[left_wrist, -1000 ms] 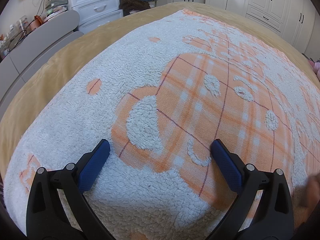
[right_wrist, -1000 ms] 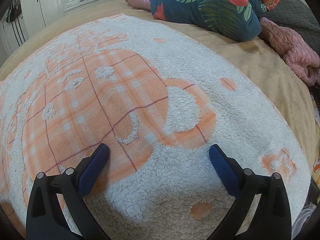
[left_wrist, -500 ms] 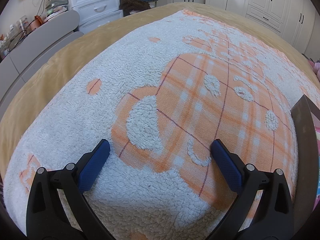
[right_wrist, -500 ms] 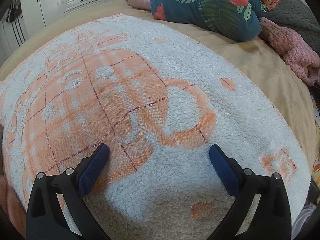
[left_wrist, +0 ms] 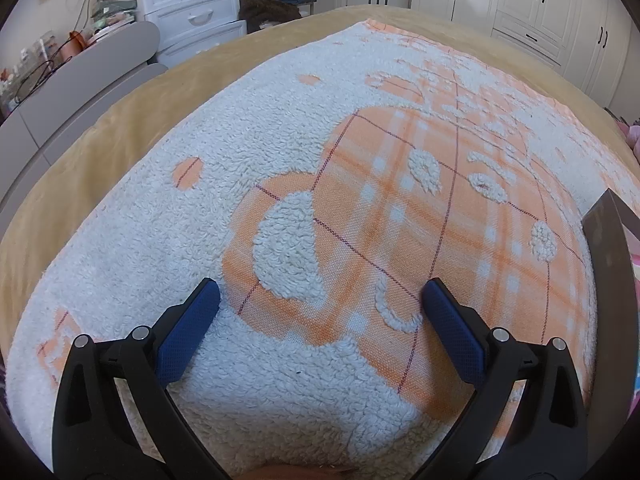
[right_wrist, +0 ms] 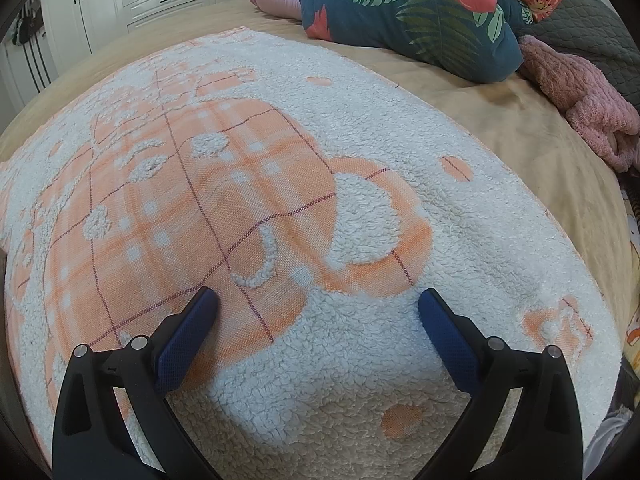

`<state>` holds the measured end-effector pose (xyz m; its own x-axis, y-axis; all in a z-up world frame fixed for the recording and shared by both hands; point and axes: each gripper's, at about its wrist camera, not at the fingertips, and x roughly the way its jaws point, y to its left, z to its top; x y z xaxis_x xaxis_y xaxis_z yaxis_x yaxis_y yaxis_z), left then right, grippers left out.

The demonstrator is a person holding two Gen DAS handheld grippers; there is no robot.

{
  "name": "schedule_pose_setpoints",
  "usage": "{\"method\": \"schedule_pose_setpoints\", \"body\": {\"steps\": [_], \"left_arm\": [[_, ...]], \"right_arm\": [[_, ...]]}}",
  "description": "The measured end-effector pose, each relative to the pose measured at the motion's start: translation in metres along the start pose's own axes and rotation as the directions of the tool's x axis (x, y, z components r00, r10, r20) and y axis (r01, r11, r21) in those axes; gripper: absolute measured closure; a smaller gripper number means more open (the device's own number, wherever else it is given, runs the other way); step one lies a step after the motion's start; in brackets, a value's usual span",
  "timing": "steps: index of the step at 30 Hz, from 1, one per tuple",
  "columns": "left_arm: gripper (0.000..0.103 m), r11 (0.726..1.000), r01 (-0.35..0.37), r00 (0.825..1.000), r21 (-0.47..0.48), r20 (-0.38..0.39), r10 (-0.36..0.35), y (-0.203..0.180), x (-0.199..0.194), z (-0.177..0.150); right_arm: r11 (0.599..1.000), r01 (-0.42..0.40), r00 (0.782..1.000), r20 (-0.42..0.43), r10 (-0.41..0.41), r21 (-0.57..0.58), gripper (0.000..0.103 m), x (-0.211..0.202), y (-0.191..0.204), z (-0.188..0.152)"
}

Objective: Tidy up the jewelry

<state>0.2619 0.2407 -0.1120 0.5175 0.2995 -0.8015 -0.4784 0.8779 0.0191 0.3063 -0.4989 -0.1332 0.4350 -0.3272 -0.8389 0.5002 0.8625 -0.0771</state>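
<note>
No jewelry shows in either view, so where it lies cannot be told. The only candidate for the task is a dark brown box-like edge [left_wrist: 610, 300] at the far 3 o'clock rim of the left wrist view, its long side running roughly 12 to 6; too little shows to name it surely. It lies to the right of the left gripper [left_wrist: 320, 300], outside its fingers [left_wrist: 452, 332], which stand wide apart over the orange-and-white towel [left_wrist: 240, 148] and hold nothing. The right gripper [right_wrist: 318, 300] likewise has its fingers [right_wrist: 188, 336] spread and empty above the same towel on the bed [right_wrist: 520, 120]. By this reckoning the left gripper looks nearer, and would need to swing toward 3 o'clock.
</note>
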Motion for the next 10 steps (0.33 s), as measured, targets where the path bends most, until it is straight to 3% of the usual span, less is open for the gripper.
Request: {"method": "schedule_pose_setpoints", "body": {"steps": [10], "left_arm": [[0.010,1.000,-0.001,1.000,0.000,-0.001,0.001,-0.0006,0.0000,-0.0002]], "right_arm": [[1.000,0.001,1.000,0.000,-0.001,0.000,0.005,0.0000,0.0000,-0.0001]]}}
